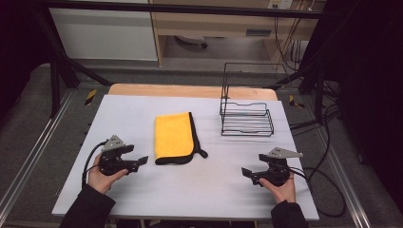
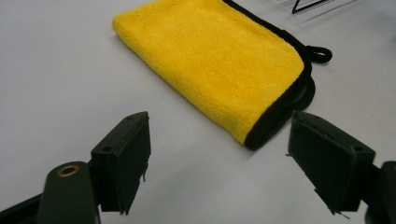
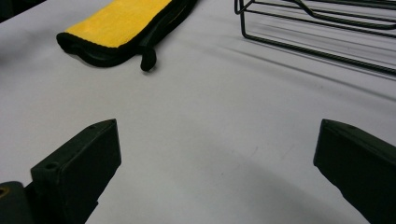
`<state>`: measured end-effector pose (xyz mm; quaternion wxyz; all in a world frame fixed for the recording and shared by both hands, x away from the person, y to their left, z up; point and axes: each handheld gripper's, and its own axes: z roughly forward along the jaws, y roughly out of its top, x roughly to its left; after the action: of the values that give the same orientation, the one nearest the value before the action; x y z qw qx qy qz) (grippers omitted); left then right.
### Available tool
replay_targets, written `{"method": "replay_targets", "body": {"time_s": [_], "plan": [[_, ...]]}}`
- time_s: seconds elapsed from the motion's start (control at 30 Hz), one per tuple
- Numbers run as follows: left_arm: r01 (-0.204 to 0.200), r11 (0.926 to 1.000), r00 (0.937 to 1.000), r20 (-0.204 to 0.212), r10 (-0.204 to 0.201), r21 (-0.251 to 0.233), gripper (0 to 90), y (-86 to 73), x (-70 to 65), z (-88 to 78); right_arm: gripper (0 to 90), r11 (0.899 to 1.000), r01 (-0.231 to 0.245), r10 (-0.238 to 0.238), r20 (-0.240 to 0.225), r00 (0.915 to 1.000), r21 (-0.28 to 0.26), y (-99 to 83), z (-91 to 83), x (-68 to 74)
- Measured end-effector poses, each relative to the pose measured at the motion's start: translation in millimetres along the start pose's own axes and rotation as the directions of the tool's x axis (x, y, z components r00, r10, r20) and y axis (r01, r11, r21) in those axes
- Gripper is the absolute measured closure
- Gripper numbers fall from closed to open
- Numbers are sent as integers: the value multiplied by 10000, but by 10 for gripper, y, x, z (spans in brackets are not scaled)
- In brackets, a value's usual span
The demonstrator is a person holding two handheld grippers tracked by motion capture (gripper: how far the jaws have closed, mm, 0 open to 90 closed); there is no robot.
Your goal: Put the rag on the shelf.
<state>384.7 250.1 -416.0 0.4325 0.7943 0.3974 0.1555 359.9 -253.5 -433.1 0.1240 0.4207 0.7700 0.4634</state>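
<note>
A folded yellow cloth (image 1: 174, 137) with black trim and a small black loop lies flat in the middle of the white table (image 1: 199, 190). My left gripper (image 1: 140, 154) rests low at the table's near left, held by a hand, pointing right toward the cloth's near corner. In the left gripper view the cloth (image 2: 210, 60) lies just beyond the open gripper (image 2: 219, 116), with nothing between the jaws. My right gripper (image 1: 251, 164) sits at the near right, pointing left, open and empty (image 3: 218, 122); the cloth (image 3: 116, 21) lies farther off.
A black wire rack (image 1: 246, 118) stands on the table's far right, right of the cloth, and its lower bars (image 3: 317, 28) cross the top of the right gripper view. Cables trail off the table's right side. A wooden strip borders the far edge.
</note>
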Motion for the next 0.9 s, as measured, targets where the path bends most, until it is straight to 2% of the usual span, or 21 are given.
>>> {"method": "replay_targets", "body": {"time_s": [0.1,0.17,0.27,0.3,0.53,0.7,0.9], "plan": [[-76,9999,10000,-1,76,142,273,33,-44,65,14,10000,34,-34,-3,10000,57,16,27,31],[-149,9991,9999,21,149,405,306,79,-105,176,15,9999,83,-82,-18,10000,113,29,50,47],[-120,9987,9999,54,117,486,361,105,-137,248,22,9997,124,-123,-40,9999,220,45,88,88],[-95,9984,9999,60,92,559,377,123,-164,321,27,9995,177,-175,-72,9998,260,51,100,97],[-60,9940,9999,-111,73,1092,454,123,-189,513,56,9998,53,-53,-25,10000,206,135,218,189],[69,9895,9999,-125,-51,1441,504,75,-162,633,75,9996,-70,71,-21,10000,266,245,376,287],[311,9876,9995,-42,-309,1540,561,61,-155,659,105,9994,-76,75,13,10000,328,422,621,454]]}}
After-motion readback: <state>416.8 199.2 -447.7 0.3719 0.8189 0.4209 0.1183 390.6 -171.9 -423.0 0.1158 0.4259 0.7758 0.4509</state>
